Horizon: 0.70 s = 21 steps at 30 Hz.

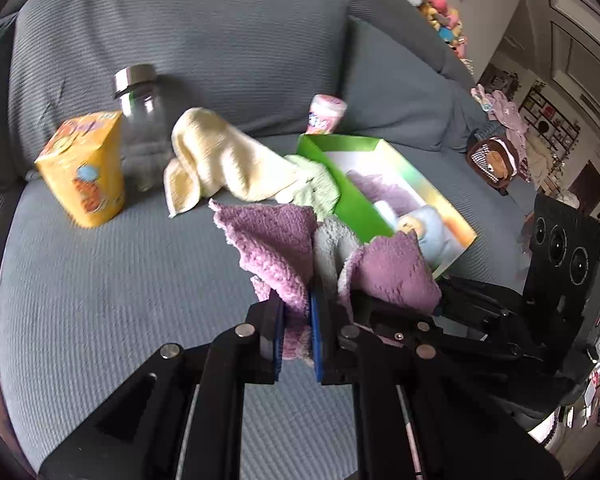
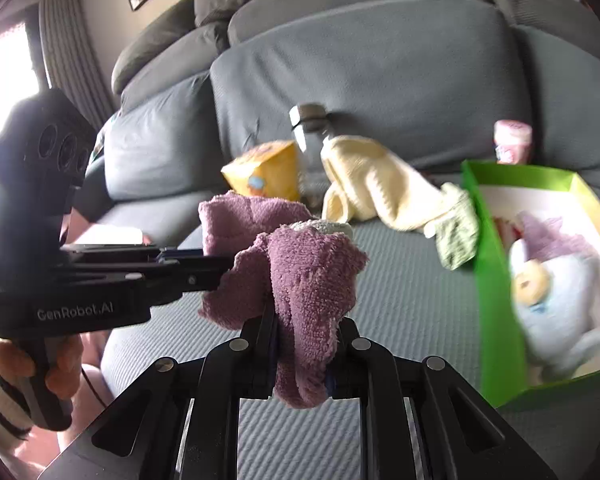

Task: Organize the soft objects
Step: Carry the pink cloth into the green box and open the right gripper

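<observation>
While the left tool is clamping the purple towel, the right tool is pinching its other end. Bare sofa cushion is lying open beside the green box.

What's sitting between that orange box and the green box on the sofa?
In the left wrist view, a clear glass jar, then a crumpled yellow cloth and a small green cloth against the green box, right of the orange box.

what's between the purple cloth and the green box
Nothing solid. Both claws hold the purple cloth above the sofa seat, and the green box sits open just to its right. A green cloth drapes by the box's near wall, off the direct path.
</observation>
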Motion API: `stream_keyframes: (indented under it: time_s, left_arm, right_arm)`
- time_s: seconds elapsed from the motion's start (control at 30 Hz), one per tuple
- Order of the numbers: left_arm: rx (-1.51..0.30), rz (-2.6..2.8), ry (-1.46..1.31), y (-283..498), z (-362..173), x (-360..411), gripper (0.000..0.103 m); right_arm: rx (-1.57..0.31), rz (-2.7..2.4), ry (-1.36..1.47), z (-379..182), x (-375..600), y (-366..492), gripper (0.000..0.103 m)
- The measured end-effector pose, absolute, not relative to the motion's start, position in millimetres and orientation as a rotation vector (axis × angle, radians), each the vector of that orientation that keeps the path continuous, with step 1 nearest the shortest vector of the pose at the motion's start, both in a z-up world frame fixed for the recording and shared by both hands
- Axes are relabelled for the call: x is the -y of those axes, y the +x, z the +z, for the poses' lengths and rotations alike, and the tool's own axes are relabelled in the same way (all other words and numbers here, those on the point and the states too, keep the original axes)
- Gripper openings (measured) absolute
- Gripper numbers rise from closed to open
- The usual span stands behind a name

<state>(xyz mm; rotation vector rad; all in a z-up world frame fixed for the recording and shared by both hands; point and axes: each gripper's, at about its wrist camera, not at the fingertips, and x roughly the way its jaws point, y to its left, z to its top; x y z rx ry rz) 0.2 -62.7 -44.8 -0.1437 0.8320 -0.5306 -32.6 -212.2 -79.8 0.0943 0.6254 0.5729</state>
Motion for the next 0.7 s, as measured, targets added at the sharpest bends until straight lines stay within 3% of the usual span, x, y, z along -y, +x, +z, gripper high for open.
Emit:
stream_keyframes:
  time_s: [0.4,0.7]
  left_arm:
    - [-0.766,-0.636,-0.051,44.1,-6.6,136.9,0.009]
    - [-0.78,-0.681,-0.018,94.0,-10.2,192.4,0.01]
  right_arm:
    - [-0.519,0.424,0.119,-47.2,274.7,-14.1,0.019]
    - [-0.525,0.308,0.114,-41.5,310.6,14.6,0.019]
